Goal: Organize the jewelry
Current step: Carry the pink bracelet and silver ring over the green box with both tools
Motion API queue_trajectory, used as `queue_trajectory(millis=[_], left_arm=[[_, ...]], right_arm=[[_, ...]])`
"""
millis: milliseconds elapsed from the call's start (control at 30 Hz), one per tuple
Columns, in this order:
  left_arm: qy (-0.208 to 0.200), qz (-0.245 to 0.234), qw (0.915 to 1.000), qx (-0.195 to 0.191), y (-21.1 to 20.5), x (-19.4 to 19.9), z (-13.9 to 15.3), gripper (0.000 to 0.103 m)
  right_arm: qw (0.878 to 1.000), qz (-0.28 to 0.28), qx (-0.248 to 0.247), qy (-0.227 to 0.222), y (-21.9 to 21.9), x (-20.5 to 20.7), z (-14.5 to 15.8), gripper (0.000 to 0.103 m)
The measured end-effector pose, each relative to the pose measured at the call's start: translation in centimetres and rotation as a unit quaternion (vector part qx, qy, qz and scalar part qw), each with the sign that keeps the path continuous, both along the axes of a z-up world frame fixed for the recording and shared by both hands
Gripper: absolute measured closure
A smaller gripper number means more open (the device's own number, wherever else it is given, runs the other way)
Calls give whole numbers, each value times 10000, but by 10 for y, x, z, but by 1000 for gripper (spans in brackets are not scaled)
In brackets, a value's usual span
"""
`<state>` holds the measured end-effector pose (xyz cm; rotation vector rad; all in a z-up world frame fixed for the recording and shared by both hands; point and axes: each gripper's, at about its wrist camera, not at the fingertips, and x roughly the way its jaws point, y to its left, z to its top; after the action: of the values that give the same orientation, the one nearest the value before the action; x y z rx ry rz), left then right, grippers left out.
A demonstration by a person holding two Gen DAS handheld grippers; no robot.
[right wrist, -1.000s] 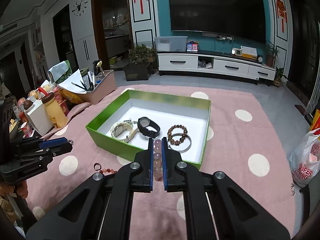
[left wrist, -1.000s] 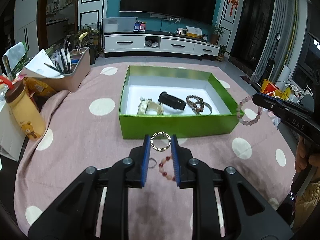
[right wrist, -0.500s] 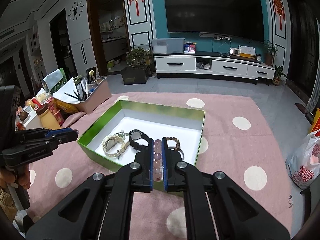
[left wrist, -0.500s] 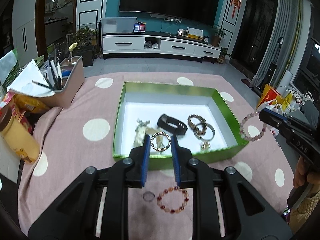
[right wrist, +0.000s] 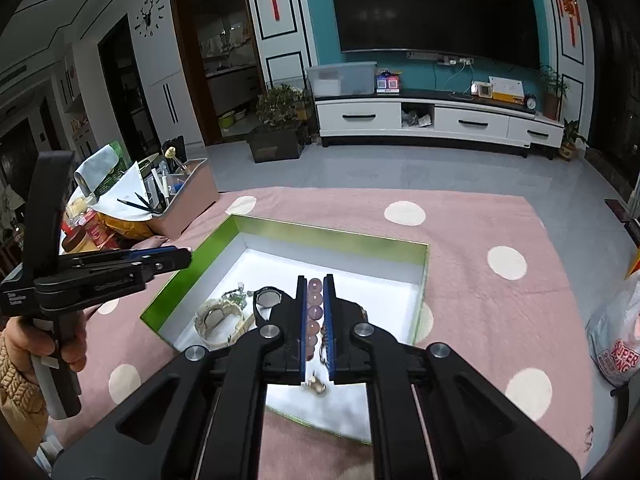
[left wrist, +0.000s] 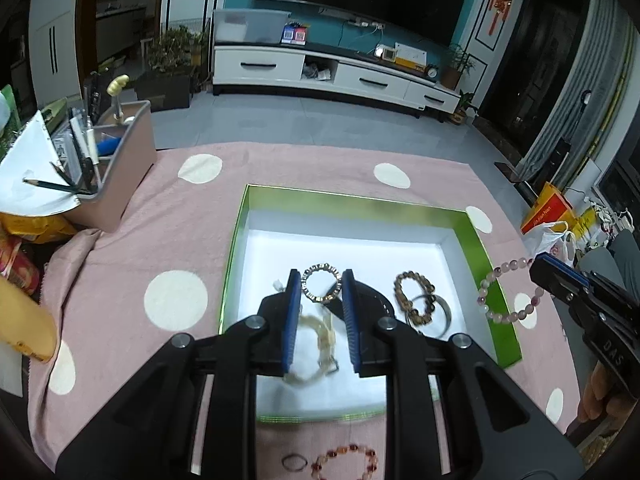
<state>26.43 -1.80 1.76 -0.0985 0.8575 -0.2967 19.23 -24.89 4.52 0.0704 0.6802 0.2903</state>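
Note:
My left gripper [left wrist: 320,286] is shut on a small metal studded ring bracelet [left wrist: 321,289] and hangs over the green box [left wrist: 234,264], above a cream watch [left wrist: 320,334] and a black watch [left wrist: 374,304]. A brown bead bracelet [left wrist: 414,296] and a silver bangle [left wrist: 440,318] lie further right in the box. My right gripper [right wrist: 315,292] is shut on a pink bead bracelet [right wrist: 314,306], which dangles over the box's right wall [left wrist: 508,292]. A small ring [left wrist: 294,462] and a red bead bracelet [left wrist: 346,460] lie on the cloth in front of the box.
A pink polka-dot cloth [left wrist: 176,240] covers the table. At the left stand a pink bin with pens [left wrist: 120,168], snack packets and a yellow bottle [left wrist: 24,320]. A plastic bag [right wrist: 616,344] sits off the table's right edge. A hand [right wrist: 72,344] holds the left gripper's handle.
Both grippers have moved forward from the near cloth to over the box, each still holding its piece. The small ring and red bead bracelet now lie behind the left gripper's fingers.

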Motion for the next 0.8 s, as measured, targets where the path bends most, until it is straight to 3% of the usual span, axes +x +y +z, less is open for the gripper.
queue_trajectory(millis=[433,700,800], left_arm=[[641,225,9977,47,-6,57,-36,83],[967,334,9945,219,-14,81,-58,83],[916,375,9943,399,-17,87,-62,83]], right_arm=[[9983,65,231,538,13,72,-20,96],[9924,-22,466,1137,21,108,-50,96],[9911,-57,519,1226,24,117,-58,96]])
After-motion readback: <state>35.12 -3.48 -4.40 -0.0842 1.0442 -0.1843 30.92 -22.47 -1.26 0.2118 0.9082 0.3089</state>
